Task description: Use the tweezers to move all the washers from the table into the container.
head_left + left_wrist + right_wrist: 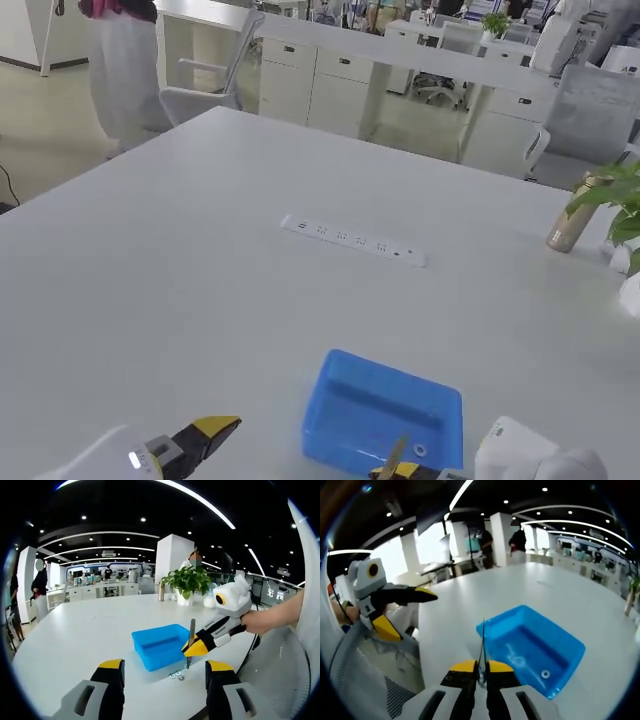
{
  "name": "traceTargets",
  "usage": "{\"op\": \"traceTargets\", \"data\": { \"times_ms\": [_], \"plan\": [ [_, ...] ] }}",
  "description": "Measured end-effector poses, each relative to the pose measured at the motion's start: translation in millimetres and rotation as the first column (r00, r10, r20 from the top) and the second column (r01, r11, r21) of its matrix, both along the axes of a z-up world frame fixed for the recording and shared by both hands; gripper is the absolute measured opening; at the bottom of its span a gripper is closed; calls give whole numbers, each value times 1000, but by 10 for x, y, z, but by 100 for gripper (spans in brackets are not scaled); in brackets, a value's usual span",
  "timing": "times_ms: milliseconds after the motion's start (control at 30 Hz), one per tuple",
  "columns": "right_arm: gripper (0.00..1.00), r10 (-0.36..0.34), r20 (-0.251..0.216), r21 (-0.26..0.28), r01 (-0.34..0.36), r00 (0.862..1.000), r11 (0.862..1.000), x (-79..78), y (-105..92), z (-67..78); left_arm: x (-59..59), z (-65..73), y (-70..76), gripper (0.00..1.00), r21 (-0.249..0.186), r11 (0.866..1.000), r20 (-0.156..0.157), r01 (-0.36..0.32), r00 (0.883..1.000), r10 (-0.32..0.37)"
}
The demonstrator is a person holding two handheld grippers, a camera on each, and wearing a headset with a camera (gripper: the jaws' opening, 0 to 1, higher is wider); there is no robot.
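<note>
Since the washers [176, 675] lie flat on the table [75, 635] just beside the blue container [160, 647], under the down-pointed tips of the tweezers [191, 630] that the right gripper [481, 669] pinches between closed jaws, I'd fear the thin tips skidding off a rim and flicking one away from the container. I count seemingly three washers outside the container and one inside, one container, one tweezers, and two grippers, the left gripper [165, 666] spread and empty near the container.

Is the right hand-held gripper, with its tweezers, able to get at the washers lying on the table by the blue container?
Probably yes: the tweezers in the right hand-held gripper hang tip-down just above the washers beside the blue container, with nothing between them.
</note>
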State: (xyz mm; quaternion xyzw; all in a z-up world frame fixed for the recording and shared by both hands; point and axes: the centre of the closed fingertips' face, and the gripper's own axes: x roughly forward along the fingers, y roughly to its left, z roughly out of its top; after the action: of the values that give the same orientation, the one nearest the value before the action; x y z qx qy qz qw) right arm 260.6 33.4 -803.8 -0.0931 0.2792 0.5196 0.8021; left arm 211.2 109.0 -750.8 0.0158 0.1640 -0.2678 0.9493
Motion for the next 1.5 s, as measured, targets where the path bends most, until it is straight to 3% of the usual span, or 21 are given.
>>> {"op": "traceTargets", "data": {
  "times_ms": [333,433,500,733,800,833,867,1100,1167,1333,1500],
  "plan": [
    [3,-28,-5,83,28,1000,996,132,-37,279,2,-10,-1,64,-1,1000,-2,3,1000,-3],
    [3,-41,-73,173,53,996,983,129,12,415,2,-13,0,64,1,1000,-2,3,1000,-3],
    [3,-49,-79,211,65,996,975,171,4,502,1,-17,0,64,1,1000,-5,4,1000,-4],
    [3,-87,-111,255,113,990,960,342,-69,660,-4,-26,0,63,4,1000,-9,5,1000,-5],
    [3,-91,-105,243,115,990,963,371,-76,672,-4,-27,-2,63,6,1000,-9,6,1000,-6],
    [3,-82,-62,184,92,995,979,397,-113,636,-6,-31,-4,63,6,1000,-10,7,1000,-7],
    [3,-86,-50,165,93,995,982,434,-133,619,-7,-35,-3,62,7,1000,-12,8,1000,-8],
    [3,-147,-75,185,158,986,970,646,-155,603,-11,-40,-8,62,2,1000,-18,11,1000,-11],
    [3,-187,-51,164,193,981,967,747,-199,556,-11,-46,-7,62,1,1000,-22,12,1000,-12],
    [3,-237,-93,154,249,967,956,907,-271,425,-12,-51,-5,62,3,1000,-24,13,1000,-13],
    [3,-284,-104,104,294,953,950,1017,-346,226,-11,-69,1,61,12,1000,-32,11,999,-11]
  ]
}}
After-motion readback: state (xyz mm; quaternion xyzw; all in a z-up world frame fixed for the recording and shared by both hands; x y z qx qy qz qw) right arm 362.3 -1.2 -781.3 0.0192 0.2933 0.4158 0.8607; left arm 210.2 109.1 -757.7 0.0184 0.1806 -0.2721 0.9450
